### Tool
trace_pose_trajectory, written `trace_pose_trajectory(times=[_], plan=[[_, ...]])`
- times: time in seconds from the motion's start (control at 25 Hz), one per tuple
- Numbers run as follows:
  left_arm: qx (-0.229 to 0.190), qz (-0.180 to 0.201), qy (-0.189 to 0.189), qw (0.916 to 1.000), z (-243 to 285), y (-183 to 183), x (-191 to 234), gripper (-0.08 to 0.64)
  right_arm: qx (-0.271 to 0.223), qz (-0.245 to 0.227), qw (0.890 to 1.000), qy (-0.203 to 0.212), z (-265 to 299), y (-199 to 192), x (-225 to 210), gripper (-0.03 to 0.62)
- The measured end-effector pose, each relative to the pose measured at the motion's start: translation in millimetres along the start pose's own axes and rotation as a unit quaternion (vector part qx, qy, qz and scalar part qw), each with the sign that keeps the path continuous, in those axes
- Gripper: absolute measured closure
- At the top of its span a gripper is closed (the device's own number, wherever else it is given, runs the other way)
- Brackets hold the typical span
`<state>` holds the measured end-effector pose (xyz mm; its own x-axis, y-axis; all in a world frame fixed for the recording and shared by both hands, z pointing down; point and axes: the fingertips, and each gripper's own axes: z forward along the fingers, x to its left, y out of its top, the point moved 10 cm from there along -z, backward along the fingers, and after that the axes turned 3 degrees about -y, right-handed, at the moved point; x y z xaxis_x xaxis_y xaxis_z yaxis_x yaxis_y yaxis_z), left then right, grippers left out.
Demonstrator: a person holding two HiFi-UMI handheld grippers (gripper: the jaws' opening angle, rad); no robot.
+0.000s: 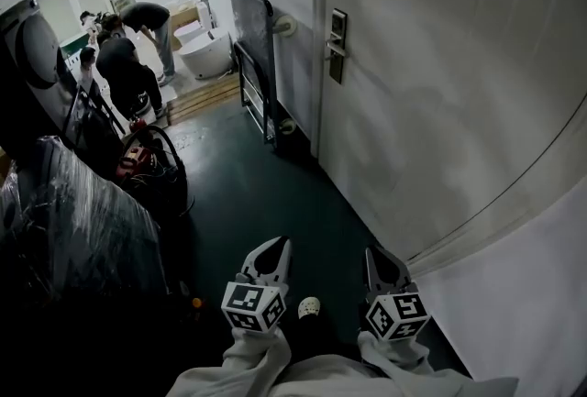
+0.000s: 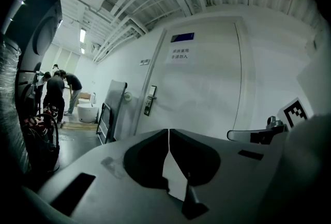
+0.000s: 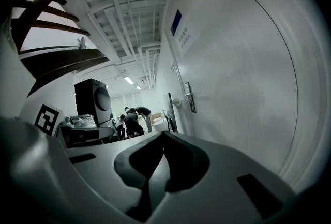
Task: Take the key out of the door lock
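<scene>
Left tool point(image 1: 278, 245), right tool point(image 1: 373, 253) shut; key at lock point(image 1: 337, 43) indiscernible

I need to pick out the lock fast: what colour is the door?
White. It shows best in the head view, where the door sets off the darker lock plate.

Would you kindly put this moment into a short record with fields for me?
Left gripper: shut, empty, held low
Right gripper: shut, empty, held low
Door: white, ahead on the right
Lock plate: on the door, well beyond both grippers
Key: too small to make out
People: several, far end of the room
</scene>
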<state>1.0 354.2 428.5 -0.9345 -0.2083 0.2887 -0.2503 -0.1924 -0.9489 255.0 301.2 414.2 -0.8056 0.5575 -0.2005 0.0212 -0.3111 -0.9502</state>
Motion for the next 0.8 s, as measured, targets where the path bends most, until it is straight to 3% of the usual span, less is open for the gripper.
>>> trace_pose_trajectory(times=[0.44,0.8], plan=[[0.003,0.004,-0.021,0.9998,61.7,20.2,43.9,0.541,-0.010,0.012,1.000,-0.017,65.9,15.6,-12.7,0.540],[0.015,0.002,-0.024,0.9996,77.5,23.6,72.0,0.541,-0.005,0.015,1.000,-0.018,103.5,14.9,-5.9,0.540]])
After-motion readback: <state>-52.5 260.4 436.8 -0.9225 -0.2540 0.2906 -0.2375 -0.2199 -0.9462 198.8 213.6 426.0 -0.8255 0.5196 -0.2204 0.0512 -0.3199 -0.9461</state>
